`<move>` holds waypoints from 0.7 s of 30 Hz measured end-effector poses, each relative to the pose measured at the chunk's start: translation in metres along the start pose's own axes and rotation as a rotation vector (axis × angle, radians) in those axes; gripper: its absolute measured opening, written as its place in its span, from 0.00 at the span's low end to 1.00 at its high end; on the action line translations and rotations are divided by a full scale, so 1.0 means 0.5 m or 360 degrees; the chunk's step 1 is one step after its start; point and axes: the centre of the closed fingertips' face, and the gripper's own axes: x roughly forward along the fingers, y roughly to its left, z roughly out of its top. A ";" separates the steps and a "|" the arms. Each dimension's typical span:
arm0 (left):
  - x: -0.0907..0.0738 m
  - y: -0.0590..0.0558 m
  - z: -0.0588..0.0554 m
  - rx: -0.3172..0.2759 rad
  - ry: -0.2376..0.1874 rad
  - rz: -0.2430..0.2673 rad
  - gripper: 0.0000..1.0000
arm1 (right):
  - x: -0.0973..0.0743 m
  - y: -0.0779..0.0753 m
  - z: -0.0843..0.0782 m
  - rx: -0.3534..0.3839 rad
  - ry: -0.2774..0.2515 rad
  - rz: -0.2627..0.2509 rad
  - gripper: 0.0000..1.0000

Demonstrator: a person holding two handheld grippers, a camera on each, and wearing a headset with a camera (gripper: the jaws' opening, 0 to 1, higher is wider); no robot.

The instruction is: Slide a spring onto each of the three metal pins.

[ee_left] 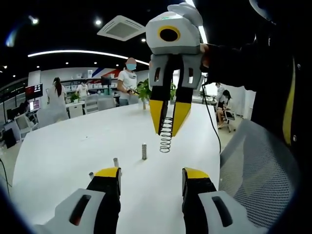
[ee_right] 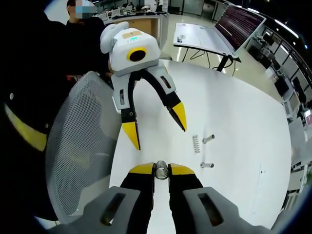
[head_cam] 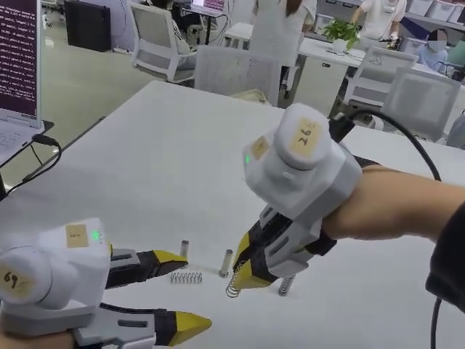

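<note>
My right gripper [head_cam: 243, 280] is shut on a steel spring [head_cam: 233, 282], which hangs just above the white table beside the middle pin [head_cam: 226, 263]. In its own view the spring's end [ee_right: 161, 169] shows between the shut jaws. A bare pin [head_cam: 184, 249] stands to the left. To the right, a third pin [head_cam: 286, 285] wears a spring. A loose spring [head_cam: 187, 277] lies flat between the left gripper and the pins. My left gripper [head_cam: 182, 291] stands open and empty at the lower left. Seen from it, the right gripper [ee_left: 168, 122] holds the spring [ee_left: 166, 137] above the pins [ee_left: 144, 151].
The white table [head_cam: 167, 167] stretches back to its far edge. A laptop [head_cam: 18, 65] and a black cable [head_cam: 43, 156] sit at the left. Office chairs [head_cam: 232, 69] and people stand behind. A mesh chair back [ee_right: 83, 141] is near the person.
</note>
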 end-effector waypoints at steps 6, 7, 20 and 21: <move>-0.011 0.008 -0.007 0.0002 0.0014 0.0030 0.51 | -0.006 -0.009 -0.004 0.0016 -0.0002 -0.0016 0.07; -0.014 0.010 -0.008 0.0000 0.0014 0.0038 0.52 | -0.007 -0.011 -0.005 0.0020 -0.0003 -0.0018 0.07; -0.039 0.031 -0.036 -0.0029 0.0044 0.0114 0.60 | -0.019 -0.041 -0.009 0.0060 -0.0016 -0.0072 0.07; -0.041 0.034 -0.039 -0.0035 0.0043 0.0122 0.61 | -0.019 -0.043 -0.010 0.0064 -0.0015 -0.0072 0.07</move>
